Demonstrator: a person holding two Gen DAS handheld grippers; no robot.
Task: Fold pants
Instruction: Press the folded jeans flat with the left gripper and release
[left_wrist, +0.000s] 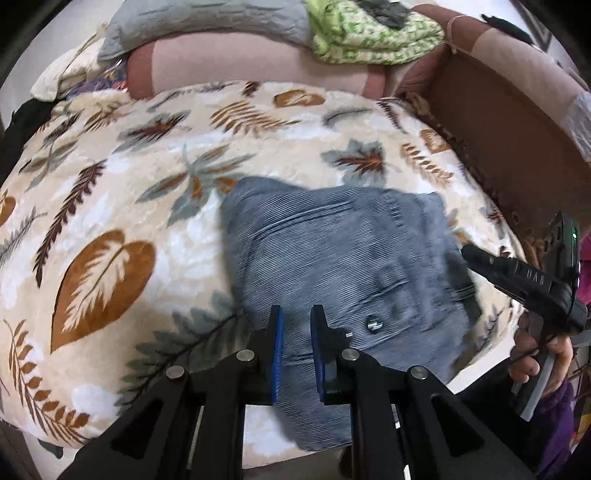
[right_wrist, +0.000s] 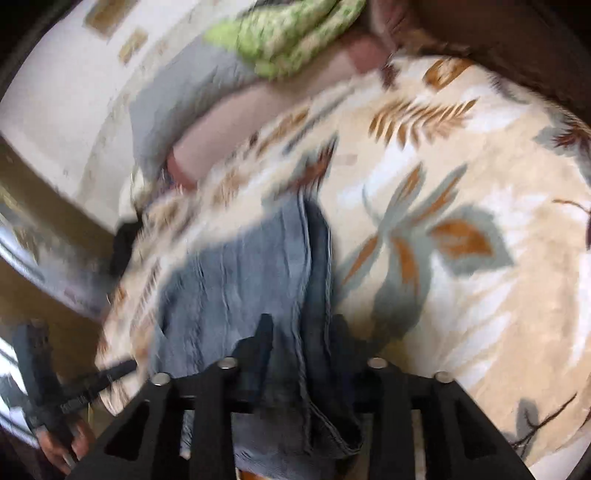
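Folded pants (left_wrist: 332, 258) on leaf-print blanket (left_wrist: 110, 221); left gripper (left_wrist: 295, 354) jaws slightly parted, empty — right gripper (right_wrist: 301, 354) likewise.

Soft, even indoor light with faint shadows and no glare; fisheye bending curves the blanket (left_wrist: 110, 192) toward dark vignetted corners, and the right wrist view is heavily smeared by motion blur.
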